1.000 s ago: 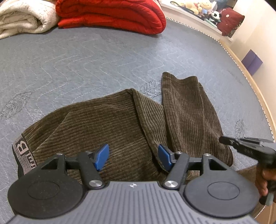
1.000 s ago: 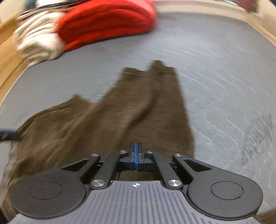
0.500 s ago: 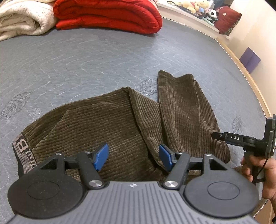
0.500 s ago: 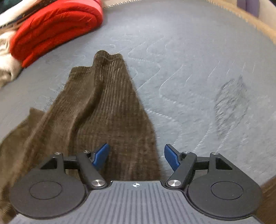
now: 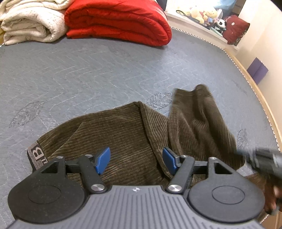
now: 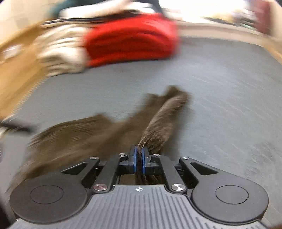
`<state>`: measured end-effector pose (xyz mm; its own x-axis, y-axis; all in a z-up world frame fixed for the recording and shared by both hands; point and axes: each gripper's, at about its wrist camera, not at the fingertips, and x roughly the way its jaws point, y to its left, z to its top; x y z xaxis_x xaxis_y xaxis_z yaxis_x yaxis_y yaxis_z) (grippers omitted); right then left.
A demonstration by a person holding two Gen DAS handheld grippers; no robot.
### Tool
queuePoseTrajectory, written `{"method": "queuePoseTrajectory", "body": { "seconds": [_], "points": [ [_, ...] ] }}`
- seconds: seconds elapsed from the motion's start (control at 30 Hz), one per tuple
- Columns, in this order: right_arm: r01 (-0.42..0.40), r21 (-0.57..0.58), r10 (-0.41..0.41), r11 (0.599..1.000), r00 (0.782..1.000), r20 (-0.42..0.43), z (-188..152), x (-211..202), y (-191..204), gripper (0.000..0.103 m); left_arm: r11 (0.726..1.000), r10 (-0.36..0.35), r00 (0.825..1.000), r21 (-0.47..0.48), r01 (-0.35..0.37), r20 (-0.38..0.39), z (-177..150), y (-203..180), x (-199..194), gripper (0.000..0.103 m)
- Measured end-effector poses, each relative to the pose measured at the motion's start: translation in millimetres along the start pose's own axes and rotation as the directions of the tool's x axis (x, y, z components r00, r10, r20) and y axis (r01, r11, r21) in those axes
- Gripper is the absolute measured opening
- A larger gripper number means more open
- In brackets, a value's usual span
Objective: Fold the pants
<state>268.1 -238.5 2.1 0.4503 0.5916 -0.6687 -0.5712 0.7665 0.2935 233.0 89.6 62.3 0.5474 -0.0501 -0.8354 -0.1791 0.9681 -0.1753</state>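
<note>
Brown corduroy pants [image 5: 123,133] lie on the grey mattress [image 5: 88,70], with the waistband and its "B" label [image 5: 36,155] at the left and the legs [image 5: 199,119] running to the right. My left gripper [image 5: 136,160] is open and empty, just above the seat of the pants. My right gripper [image 6: 139,158] is shut on the edge of a pant leg [image 6: 162,121], which rises taut from the mattress; this view is motion-blurred. The right gripper also shows, blurred, in the left wrist view [image 5: 260,158].
A folded red quilt [image 5: 118,21] and a rolled cream blanket [image 5: 30,22] lie at the far end of the mattress. A shelf with plush toys [image 5: 208,12] stands behind. The mattress's wooden edge [image 5: 259,91] runs along the right, with a purple box [image 5: 257,70] beyond it.
My right gripper was open over the pant leg half a second ago; it has shut on the leg's edge and is lifting it. The left gripper has stayed open and nearly still.
</note>
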Motion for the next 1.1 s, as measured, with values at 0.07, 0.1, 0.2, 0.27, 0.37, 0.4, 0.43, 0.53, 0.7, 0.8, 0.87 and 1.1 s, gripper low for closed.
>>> {"method": "queuePoseTrajectory", "body": {
  "seconds": [0.07,0.1,0.2,0.27,0.37,0.4,0.43,0.53,0.7,0.8,0.87,1.1],
  "points": [
    [-0.160,-0.081,0.155,0.984,0.986,-0.065,-14.2,-9.1,13.5,0.006,1.000,0.000,1.000,0.001,0.000,0.000,-2.0,-2.0,-1.5,0.071],
    [-0.220,-0.112,0.204,0.969,0.969,-0.142,-24.3,-8.0,20.0,0.006,1.000,0.000,1.000,0.007,0.000,0.003,-3.1,-3.5,-2.5,0.071],
    [-0.217,-0.189,0.156,0.958,0.944,-0.290,-48.8,4.3,27.3,0.008,1.000,0.010,1.000,0.017,-0.010,0.000,-5.1,-7.1,-1.4,0.071],
    [-0.179,-0.163,0.126,0.970,0.948,-0.293,-49.6,4.1,18.5,0.010,1.000,0.010,1.000,0.013,-0.010,-0.003,-6.7,-8.8,0.3,0.071],
    [-0.174,-0.017,0.168,0.985,0.967,-0.194,-34.7,-13.0,-5.1,0.010,1.000,0.011,1.000,0.021,-0.011,-0.004,-6.7,-11.6,2.3,0.072],
    [-0.173,0.038,0.176,0.984,0.973,-0.150,-28.5,-18.6,-13.8,0.012,1.000,0.010,1.000,0.023,-0.010,-0.005,-6.6,-12.7,3.0,0.073],
    [-0.161,0.078,0.169,0.984,0.979,-0.114,-25.9,-20.2,-21.7,0.016,1.000,0.010,1.000,0.026,-0.010,-0.005,-6.5,-13.5,3.8,0.074],
    [-0.125,0.213,0.138,0.969,0.989,-0.047,-20.5,-20.7,-45.1,0.031,1.000,0.013,1.000,0.025,-0.013,-0.009,-5.7,-13.7,6.6,0.075],
    [-0.037,0.494,-0.009,0.869,0.996,0.090,-13.9,-19.7,-91.4,0.040,1.000,0.008,1.000,0.020,-0.007,-0.008,-3.9,-11.6,7.5,0.076],
    [-0.001,0.662,-0.123,0.750,0.982,0.141,-21.9,-19.0,-122.9,0.045,1.000,0.007,1.000,0.016,-0.007,-0.011,-3.4,-10.4,8.7,0.076],
    [0.051,0.694,-0.164,0.718,0.982,0.098,-25.6,-11.0,-133.6,0.045,1.000,0.009,1.000,0.015,-0.009,-0.015,-2.9,-11.1,10.4,0.076],
    [0.007,0.803,0.012,0.595,1.000,-0.018,-41.5,52.0,-136.6,0.045,1.000,0.002,1.000,0.018,-0.001,-0.023,-2.3,-17.8,15.8,0.077]
  ]
}}
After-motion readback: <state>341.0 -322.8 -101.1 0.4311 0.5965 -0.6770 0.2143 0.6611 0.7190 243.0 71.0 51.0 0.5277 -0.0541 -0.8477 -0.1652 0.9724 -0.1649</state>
